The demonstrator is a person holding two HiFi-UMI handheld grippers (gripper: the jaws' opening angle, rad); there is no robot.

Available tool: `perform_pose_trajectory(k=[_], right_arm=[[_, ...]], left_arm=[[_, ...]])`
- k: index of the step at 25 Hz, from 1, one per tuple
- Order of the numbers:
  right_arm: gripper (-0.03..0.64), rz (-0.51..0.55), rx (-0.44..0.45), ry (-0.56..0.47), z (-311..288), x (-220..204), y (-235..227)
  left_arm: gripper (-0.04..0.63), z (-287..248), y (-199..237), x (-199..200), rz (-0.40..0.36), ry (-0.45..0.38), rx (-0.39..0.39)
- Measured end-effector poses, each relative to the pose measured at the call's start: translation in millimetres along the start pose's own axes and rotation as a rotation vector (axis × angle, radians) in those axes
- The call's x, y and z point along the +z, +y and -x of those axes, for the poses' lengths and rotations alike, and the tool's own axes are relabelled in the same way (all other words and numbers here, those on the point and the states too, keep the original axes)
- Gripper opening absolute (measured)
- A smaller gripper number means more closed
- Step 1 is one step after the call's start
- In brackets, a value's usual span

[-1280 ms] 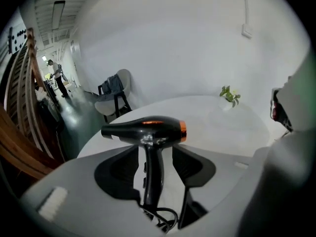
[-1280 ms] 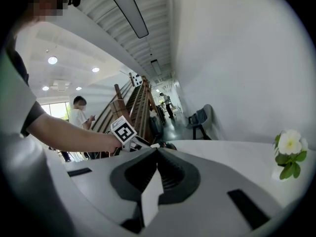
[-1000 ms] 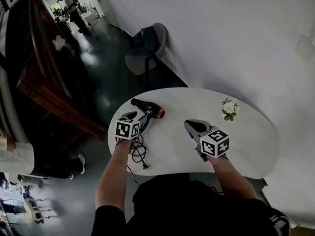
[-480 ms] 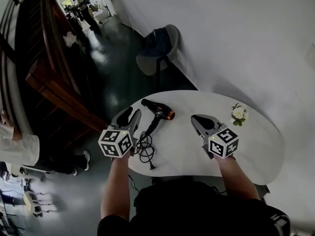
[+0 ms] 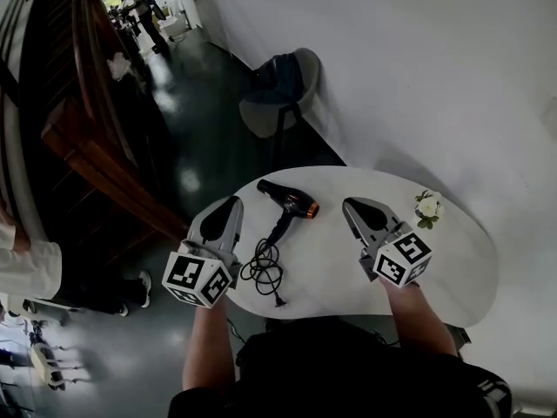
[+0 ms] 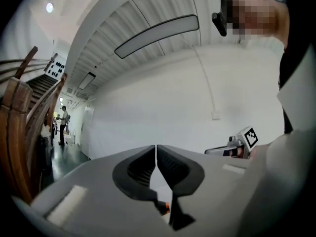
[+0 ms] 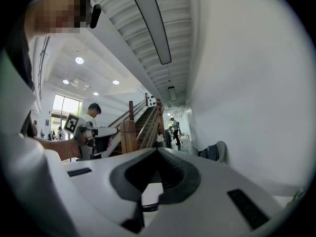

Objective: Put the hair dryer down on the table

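A black hair dryer with an orange nozzle ring lies on its side on the white oval table. Its cord is coiled toward the near edge. My left gripper hangs at the table's left edge, apart from the dryer, jaws shut with nothing between them. In the left gripper view the jaw tips meet, and a sliver of the orange ring shows below them. My right gripper hovers right of the dryer, shut and empty.
A small white flower posy sits at the table's far right. A grey chair with a blue garment stands beyond the table by the white wall. A wooden staircase runs along the left, with a person far off.
My left gripper has let go of the dryer's handle, drawn back to the left and toward me, and shut its jaws. The dryer stays lying on the table.
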State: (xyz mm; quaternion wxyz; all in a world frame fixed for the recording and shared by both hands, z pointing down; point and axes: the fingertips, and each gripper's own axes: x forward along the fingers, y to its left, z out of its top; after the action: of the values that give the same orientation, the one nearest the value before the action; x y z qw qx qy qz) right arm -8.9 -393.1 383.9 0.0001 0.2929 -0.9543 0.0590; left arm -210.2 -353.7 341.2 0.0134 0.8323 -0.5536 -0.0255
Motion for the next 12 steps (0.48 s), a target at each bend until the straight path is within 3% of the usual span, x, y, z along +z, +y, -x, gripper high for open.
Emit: perform_pose_trajectory(k=[5, 9, 12], right_arm=[[0.012, 0.107, 0.005, 0.026, -11.3, 4.3, 17.9], [0.012, 0.097, -0.002, 0.009, -19.8, 13.9, 17.9], [0.011, 0.096, -0.028, -0.005, -23.3, 20.8, 13.6]], left_arm=[[0.018, -2.9, 24.9, -18.5, -0.046, 0.079, 0.068], [0.011, -8.8, 33.2, -28.4, -0.02, 0.127, 0.06], [0.011, -11.6, 41.8, -28.3, -0.003, 0.134, 0.095]])
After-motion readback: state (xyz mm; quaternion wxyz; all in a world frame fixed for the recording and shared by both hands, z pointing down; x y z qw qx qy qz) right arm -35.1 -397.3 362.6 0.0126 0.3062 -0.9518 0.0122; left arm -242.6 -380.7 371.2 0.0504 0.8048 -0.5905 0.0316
